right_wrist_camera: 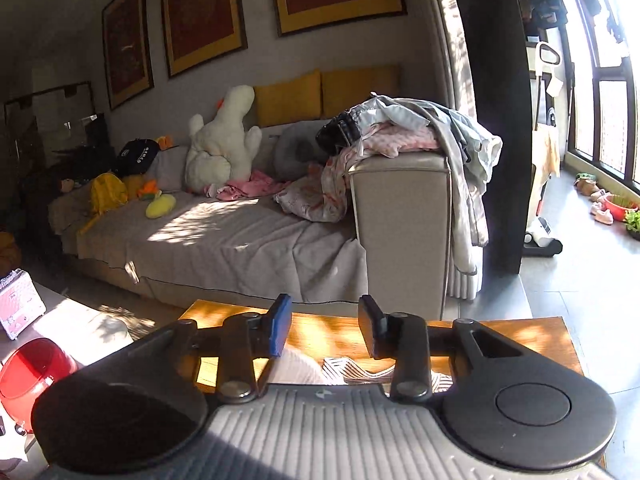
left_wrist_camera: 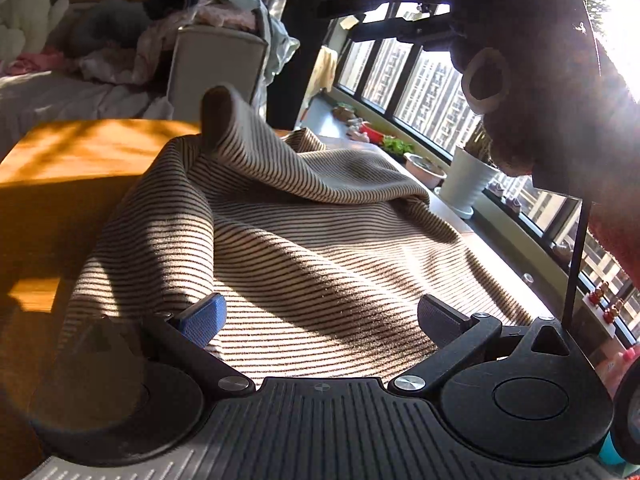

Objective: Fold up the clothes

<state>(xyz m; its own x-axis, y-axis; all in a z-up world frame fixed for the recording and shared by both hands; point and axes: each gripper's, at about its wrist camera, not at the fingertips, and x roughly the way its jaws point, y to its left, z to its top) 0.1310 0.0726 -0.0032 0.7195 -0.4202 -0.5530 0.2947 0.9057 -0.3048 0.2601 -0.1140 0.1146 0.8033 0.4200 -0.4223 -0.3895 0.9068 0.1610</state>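
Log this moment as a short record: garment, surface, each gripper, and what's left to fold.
garment: striped top, spread on the table, one part flipped over and standing up in a rumpled fold
surface: wooden table
left gripper: open, low over the near edge of the cloth, gripping nothing
right gripper: open, nothing between its pads, pointing across the table toward the sofa
waiting pile: clothes heaped on the sofa's arm
fold: not finished

We count one striped garment (left_wrist_camera: 304,232) on one wooden table (right_wrist_camera: 520,340) — and two grippers, left (left_wrist_camera: 320,316) and right (right_wrist_camera: 325,330). On the wall we see three framed pictures (right_wrist_camera: 204,12); on the sofa (right_wrist_camera: 224,240), two yellow cushions (right_wrist_camera: 288,98) and one white plush duck (right_wrist_camera: 222,140) — plus one red bucket (right_wrist_camera: 32,372).
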